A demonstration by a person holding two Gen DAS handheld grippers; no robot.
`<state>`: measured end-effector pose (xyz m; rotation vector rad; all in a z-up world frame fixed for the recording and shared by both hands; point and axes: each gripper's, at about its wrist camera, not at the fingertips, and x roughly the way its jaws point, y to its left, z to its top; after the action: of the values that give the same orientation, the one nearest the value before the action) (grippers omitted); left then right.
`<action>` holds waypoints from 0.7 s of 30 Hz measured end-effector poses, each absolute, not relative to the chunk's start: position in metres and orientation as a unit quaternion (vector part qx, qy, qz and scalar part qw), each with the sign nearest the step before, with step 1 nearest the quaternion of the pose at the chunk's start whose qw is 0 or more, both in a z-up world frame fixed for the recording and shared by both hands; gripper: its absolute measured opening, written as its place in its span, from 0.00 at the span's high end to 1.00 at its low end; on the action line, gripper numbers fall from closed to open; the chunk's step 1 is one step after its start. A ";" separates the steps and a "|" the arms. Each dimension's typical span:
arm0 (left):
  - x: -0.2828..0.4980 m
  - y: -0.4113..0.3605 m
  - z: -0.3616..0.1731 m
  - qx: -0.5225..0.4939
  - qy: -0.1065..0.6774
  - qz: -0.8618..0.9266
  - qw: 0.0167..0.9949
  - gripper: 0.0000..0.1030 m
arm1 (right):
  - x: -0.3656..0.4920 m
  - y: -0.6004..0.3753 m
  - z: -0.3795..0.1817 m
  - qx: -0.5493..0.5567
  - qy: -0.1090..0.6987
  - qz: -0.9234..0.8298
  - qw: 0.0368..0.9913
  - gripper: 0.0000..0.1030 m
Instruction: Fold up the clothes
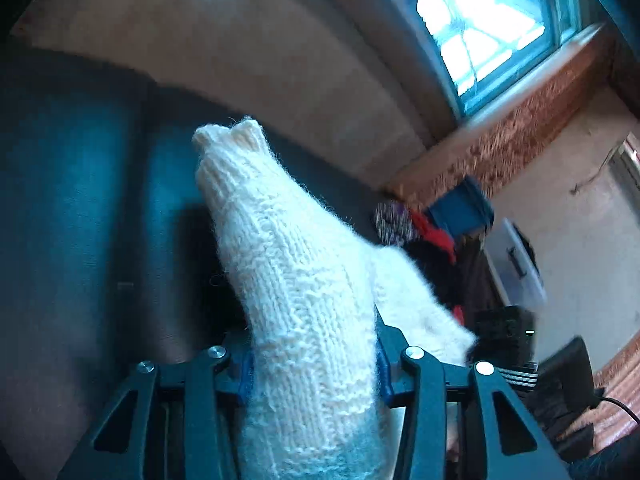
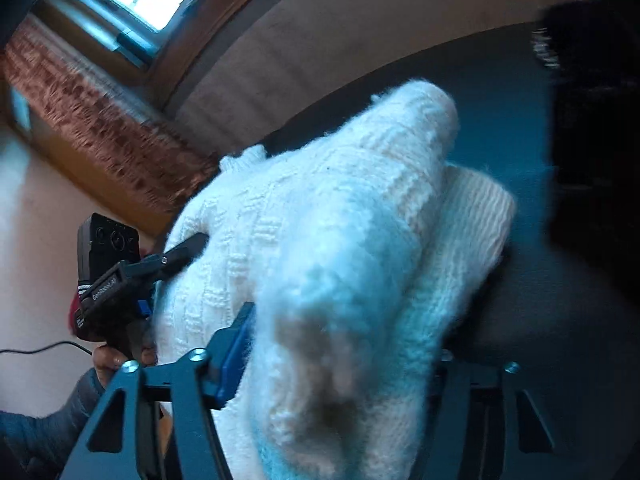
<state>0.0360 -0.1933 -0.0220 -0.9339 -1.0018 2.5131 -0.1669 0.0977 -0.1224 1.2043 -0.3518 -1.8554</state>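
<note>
Both grippers clench a white knit sweater [image 2: 328,240], lifted above a dark sofa [image 1: 60,184], likely to carry a fold. Left gripper [image 1: 316,364] pinches at 6 o'clock; right gripper [image 2: 340,360] likewise.

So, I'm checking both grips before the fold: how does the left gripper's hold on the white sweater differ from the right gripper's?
The left gripper pinches a narrow, sleeve-like part of the white sweater, whose ribbed cuff points away; the right gripper clamps a thick bunched mass. The left gripper's two blue pads both show; the right gripper's far pad is buried in knit. Both are shut on the same garment.
</note>
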 end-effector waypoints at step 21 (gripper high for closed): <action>0.415 -0.491 0.198 -0.033 -0.409 0.862 -0.298 0.57 | -0.006 -0.390 0.083 0.382 -0.030 -0.501 0.776 0.48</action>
<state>0.4155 -0.4906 0.1975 -0.1305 -1.6074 3.3823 -0.0056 -0.3901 0.0831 0.8276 -0.0650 -1.0850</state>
